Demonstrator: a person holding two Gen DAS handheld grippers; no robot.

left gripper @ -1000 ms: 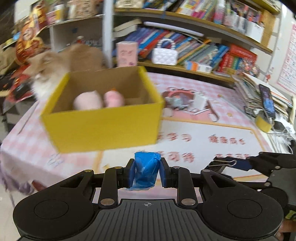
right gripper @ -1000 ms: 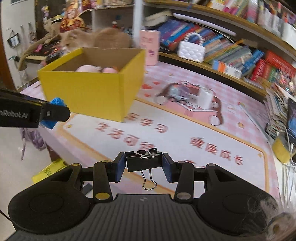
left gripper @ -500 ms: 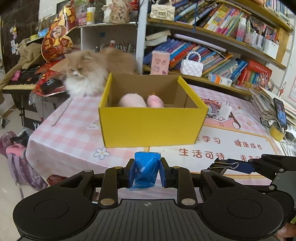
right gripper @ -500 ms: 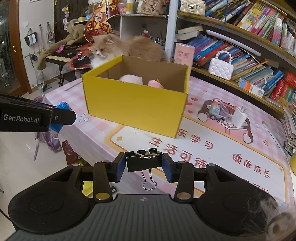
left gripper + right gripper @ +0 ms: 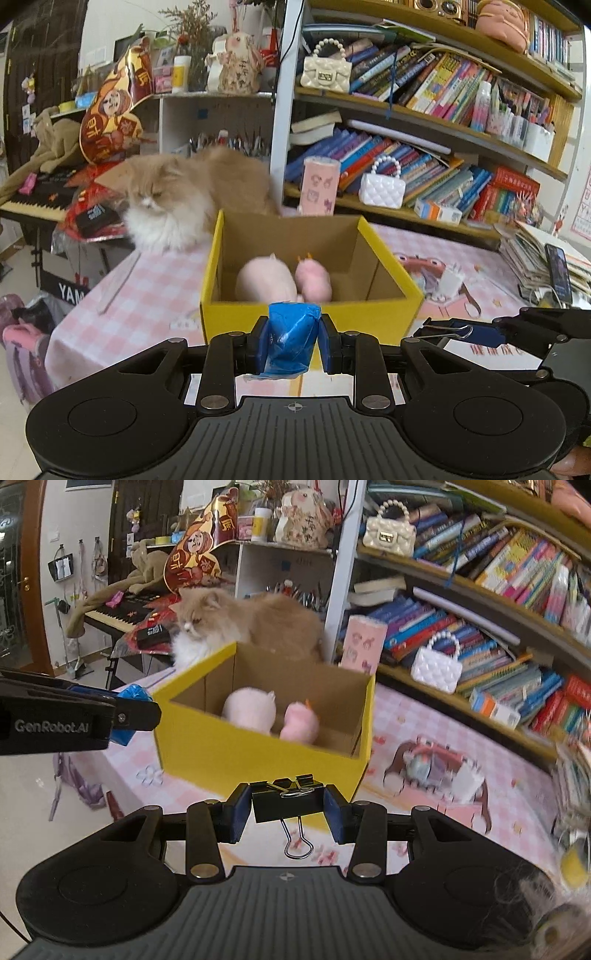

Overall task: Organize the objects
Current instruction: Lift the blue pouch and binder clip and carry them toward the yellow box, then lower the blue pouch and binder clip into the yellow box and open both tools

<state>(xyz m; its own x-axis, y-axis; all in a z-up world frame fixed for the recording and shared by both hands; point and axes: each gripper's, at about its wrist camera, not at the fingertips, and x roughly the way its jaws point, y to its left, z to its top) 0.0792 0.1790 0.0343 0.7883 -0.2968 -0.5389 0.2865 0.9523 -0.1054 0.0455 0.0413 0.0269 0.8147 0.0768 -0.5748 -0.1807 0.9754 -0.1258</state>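
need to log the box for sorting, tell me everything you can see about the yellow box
The yellow box is an open-topped rectangular carton, bright yellow outside and plain brown cardboard inside, with no lid in view. It stands upright on the pink checked tablecloth near the table's corner. Two pink plush toys rest inside on its floor. A fluffy cat lies just behind it; contact cannot be told. Neither claw touches it.
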